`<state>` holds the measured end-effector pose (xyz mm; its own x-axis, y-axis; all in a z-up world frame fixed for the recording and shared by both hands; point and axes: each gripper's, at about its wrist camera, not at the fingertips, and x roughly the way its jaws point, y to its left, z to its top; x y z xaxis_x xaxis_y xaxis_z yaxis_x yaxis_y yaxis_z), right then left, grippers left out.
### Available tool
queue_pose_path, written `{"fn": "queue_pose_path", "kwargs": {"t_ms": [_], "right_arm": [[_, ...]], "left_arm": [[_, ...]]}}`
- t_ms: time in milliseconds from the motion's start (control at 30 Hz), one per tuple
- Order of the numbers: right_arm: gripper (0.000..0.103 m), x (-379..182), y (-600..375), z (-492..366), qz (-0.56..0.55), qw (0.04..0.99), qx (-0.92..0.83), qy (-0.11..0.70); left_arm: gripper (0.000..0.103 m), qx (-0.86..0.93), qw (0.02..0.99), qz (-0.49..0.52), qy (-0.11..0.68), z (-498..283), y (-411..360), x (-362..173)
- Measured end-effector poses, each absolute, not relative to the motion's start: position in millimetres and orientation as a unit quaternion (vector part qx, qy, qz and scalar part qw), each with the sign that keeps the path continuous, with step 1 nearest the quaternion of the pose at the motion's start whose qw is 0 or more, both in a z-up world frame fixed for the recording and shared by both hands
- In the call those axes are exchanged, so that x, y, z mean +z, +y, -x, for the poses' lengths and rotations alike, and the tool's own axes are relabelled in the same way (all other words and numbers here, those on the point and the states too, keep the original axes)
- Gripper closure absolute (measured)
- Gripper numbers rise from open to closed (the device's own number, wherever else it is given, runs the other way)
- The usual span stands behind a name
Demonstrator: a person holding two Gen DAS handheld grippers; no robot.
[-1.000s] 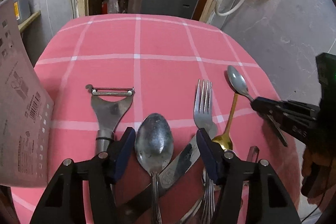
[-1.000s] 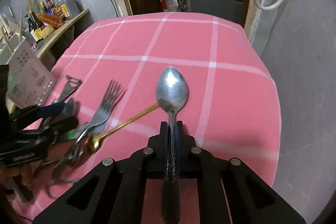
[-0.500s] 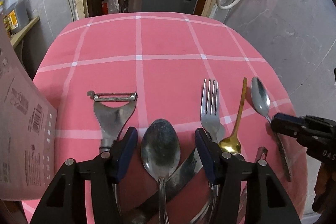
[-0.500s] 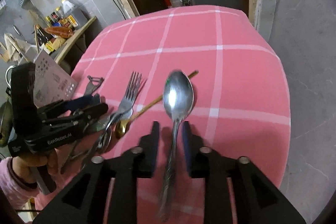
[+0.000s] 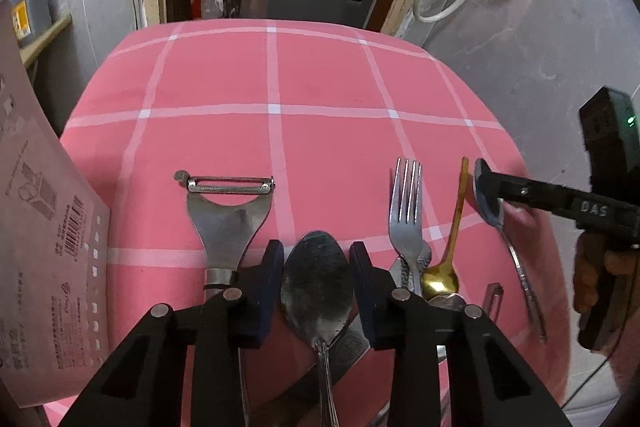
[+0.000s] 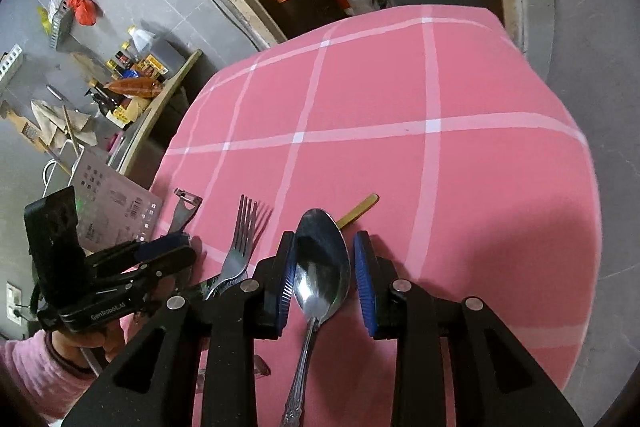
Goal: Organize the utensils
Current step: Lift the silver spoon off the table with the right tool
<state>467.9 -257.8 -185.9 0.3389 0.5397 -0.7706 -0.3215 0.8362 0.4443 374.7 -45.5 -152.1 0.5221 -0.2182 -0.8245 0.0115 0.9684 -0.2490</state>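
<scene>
On the pink checked tablecloth (image 5: 320,87) lie a steel peeler (image 5: 230,211), a large dull spoon (image 5: 318,287), a fork (image 5: 406,211), a gold spoon (image 5: 448,251) and a shiny spoon (image 5: 516,259). My left gripper (image 5: 316,283) is open, its blue pads either side of the dull spoon's bowl. My right gripper (image 6: 325,277) is open over the shiny spoon (image 6: 322,267), which lies flat on the cloth. The fork (image 6: 240,247), the gold spoon's handle (image 6: 358,211) and the peeler (image 6: 184,207) also show in the right wrist view.
A printed cardboard box (image 5: 36,227) stands at the table's left edge. A butter knife (image 5: 348,347) lies under the dull spoon, and a small metal piece (image 5: 493,299) lies right of the gold spoon. The table's right edge drops to grey floor (image 6: 600,27).
My right gripper opened and let go of the shiny spoon, which now lies on the cloth right of the gold spoon. My left gripper narrowed a little around the dull spoon.
</scene>
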Motion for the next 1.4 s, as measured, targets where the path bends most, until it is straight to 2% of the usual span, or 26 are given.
{"fn": "queue_pose_path", "kwargs": {"t_ms": [67, 133, 400, 767, 1400], "right_arm": [[0.078, -187.7, -254.6, -466.6, -0.104, 0.811, 0.268, 0.51], [0.089, -188.8, -253.5, -465.0, -0.102, 0.81, 0.27, 0.511], [0.1, -187.7, -258.3, -453.9, -0.111, 0.808, 0.276, 0.509], [0.1, -170.9, -261.9, -402.5, -0.118, 0.821, 0.265, 0.492], [0.1, -119.7, -254.2, -332.0, -0.101, 0.872, 0.233, 0.419]], "left_arm": [[0.071, -0.073, 0.863, 0.114, 0.487, -374.1, -45.6, -152.1], [0.071, -0.082, 0.86, 0.12, 0.49, -372.3, -46.4, -151.6], [0.071, -0.109, 0.844, 0.132, 0.509, -358.3, -60.8, -148.9], [0.072, -0.123, 0.854, 0.114, 0.493, -329.9, -68.0, -139.4], [0.073, -0.143, 0.889, 0.076, 0.429, -273.6, -63.5, -85.7]]}}
